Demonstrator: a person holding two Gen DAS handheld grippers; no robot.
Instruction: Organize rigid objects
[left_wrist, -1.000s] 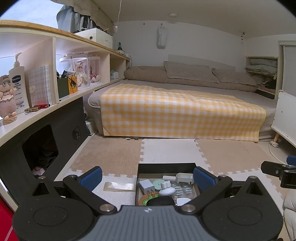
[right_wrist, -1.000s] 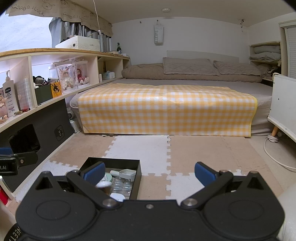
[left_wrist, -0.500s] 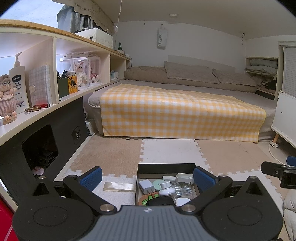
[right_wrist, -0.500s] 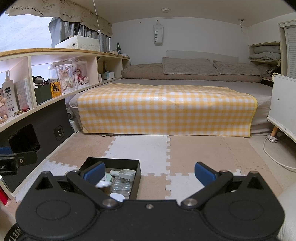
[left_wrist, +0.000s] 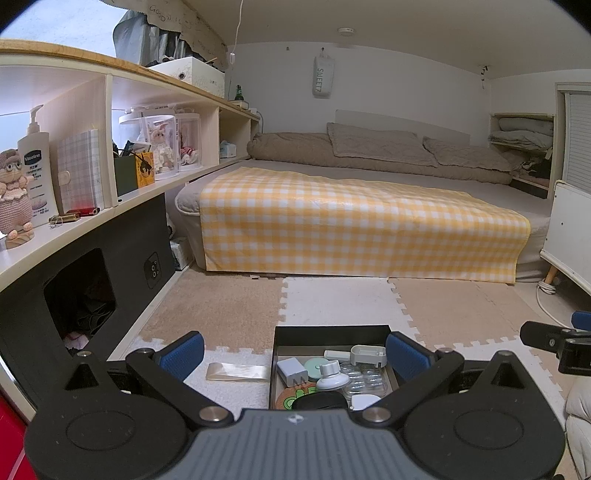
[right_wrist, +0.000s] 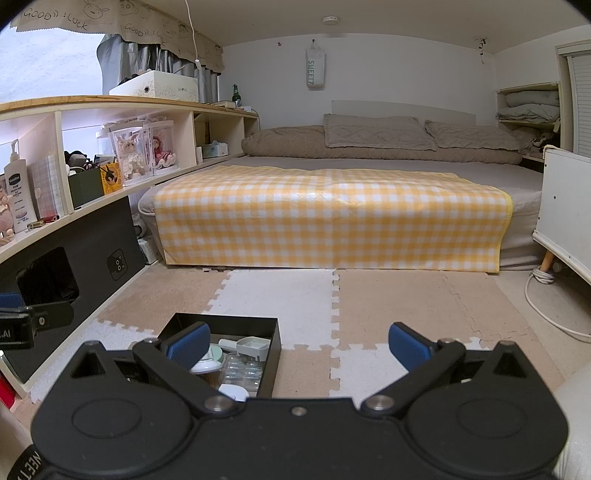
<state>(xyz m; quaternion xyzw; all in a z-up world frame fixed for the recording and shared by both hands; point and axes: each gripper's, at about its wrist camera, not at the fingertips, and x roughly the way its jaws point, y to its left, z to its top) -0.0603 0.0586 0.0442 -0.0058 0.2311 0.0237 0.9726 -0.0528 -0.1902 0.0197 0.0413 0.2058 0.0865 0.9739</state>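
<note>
No visible change from earlier frames; both views hold same framing. Left gripper (left_wrist: 293, 352) fingers spread wide, holding nothing; blue ribbed pads. Right gripper (right_wrist: 298, 341) likewise spread, holding nothing. Black rectangular tray (left_wrist: 332, 329) sits on foam puzzle-mat floor (left_wrist: 343, 306), below left gripper. Inside tray: white charger block (left_wrist: 291, 370), white round-capped bottle (left_wrist: 331, 377), clear plastic blister case (left_wrist: 365, 380). Cream glossy strip (left_wrist: 236, 371) lies flat on mat just left of tray.

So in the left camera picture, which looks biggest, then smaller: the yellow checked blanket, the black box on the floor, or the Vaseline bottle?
1. Yellow checked blanket, by far the biggest.
2. Black box.
3. Vaseline bottle.
The box sits close to the camera and is partly hidden by the gripper, so box versus bottle is less sure in real life.
</note>
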